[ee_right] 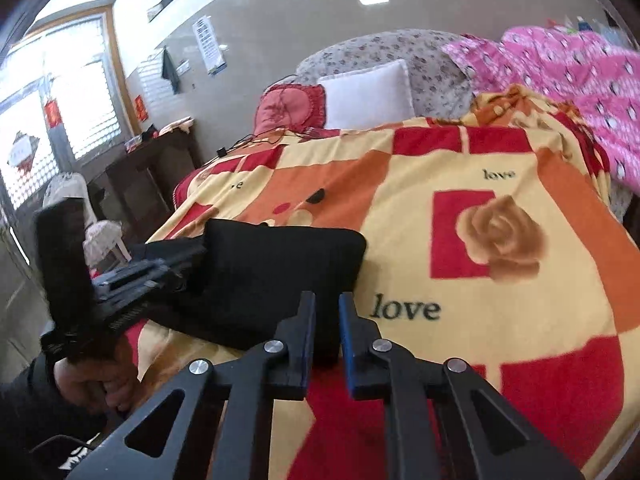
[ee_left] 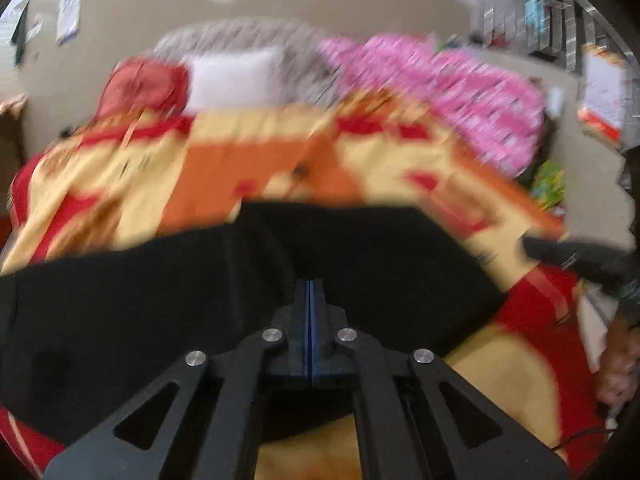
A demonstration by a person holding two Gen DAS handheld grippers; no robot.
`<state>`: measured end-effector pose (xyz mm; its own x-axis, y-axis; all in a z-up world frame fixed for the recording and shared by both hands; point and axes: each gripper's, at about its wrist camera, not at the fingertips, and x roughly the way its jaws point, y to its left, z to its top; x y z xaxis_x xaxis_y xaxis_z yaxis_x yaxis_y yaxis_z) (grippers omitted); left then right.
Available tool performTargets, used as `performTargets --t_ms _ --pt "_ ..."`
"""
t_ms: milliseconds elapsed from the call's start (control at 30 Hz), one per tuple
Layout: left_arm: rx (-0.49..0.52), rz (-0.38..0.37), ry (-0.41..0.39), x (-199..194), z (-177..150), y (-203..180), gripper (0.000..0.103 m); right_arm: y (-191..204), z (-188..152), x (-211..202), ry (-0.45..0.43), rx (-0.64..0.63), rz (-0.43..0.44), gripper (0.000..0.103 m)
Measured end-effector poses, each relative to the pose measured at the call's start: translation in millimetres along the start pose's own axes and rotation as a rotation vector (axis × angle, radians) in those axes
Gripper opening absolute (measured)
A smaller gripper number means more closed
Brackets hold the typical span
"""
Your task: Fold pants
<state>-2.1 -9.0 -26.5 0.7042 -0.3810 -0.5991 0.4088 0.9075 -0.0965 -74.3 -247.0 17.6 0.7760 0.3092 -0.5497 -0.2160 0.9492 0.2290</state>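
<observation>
The black pants [ee_left: 360, 264] lie folded on a yellow, orange and red blanket [ee_left: 248, 160] on the bed. The left wrist view is blurred. My left gripper [ee_left: 311, 285] has its jaws pressed together over the pants; no cloth shows between them. In the right wrist view the pants [ee_right: 276, 268] lie as a thick folded block at the blanket's [ee_right: 500, 272] left front. My right gripper [ee_right: 327, 300] is slightly open and empty, its tips at the pants' near right edge. The left gripper [ee_right: 132, 276] shows at the left over the pants. The right gripper [ee_left: 560, 252] shows at the right edge of the left view.
A red heart cushion [ee_right: 292, 108] and a white pillow [ee_right: 368, 96] lie at the head of the bed. A pink quilt [ee_right: 580, 80] is piled at the back right. A dark side table [ee_right: 152, 168] and a stool [ee_right: 104, 236] stand left of the bed.
</observation>
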Motion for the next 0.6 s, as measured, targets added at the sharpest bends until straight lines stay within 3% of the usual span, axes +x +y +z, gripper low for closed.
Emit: performTargets --t_ms 67,133,200,333,467,533,567,600 --pt "0.025 0.027 -0.015 -5.9 -6.9 -4.2 0.000 3.1 0.7 13.8 0.038 -0.022 0.010 0.012" --pt "0.050 0.079 -0.009 -7.3 -7.3 -13.9 0.000 3.9 -5.6 44.6 0.185 -0.032 0.029 0.011" --pt "0.032 0.084 -0.015 -5.2 -6.4 -11.0 0.001 0.0 -6.4 51.5 0.188 -0.019 0.040 0.009" --pt "-0.068 0.026 -0.031 -15.0 11.7 -0.3 0.000 -5.7 -9.5 55.1 0.191 0.012 0.073 0.009" --pt "-0.050 -0.004 -0.084 -15.1 50.7 -5.5 0.000 -5.4 -12.4 55.1 0.183 0.015 0.079 0.009" --pt "-0.061 0.047 0.006 11.8 58.6 -1.8 0.001 -5.6 -12.8 55.7 0.181 0.017 0.081 0.009" --pt "-0.106 0.083 0.102 34.8 52.8 8.2 0.001 -5.7 -10.6 53.6 0.180 0.018 0.082 0.009" --pt "-0.159 0.063 0.133 45.3 44.8 18.1 0.002 -5.9 -9.8 51.9 0.180 0.018 0.083 0.009"
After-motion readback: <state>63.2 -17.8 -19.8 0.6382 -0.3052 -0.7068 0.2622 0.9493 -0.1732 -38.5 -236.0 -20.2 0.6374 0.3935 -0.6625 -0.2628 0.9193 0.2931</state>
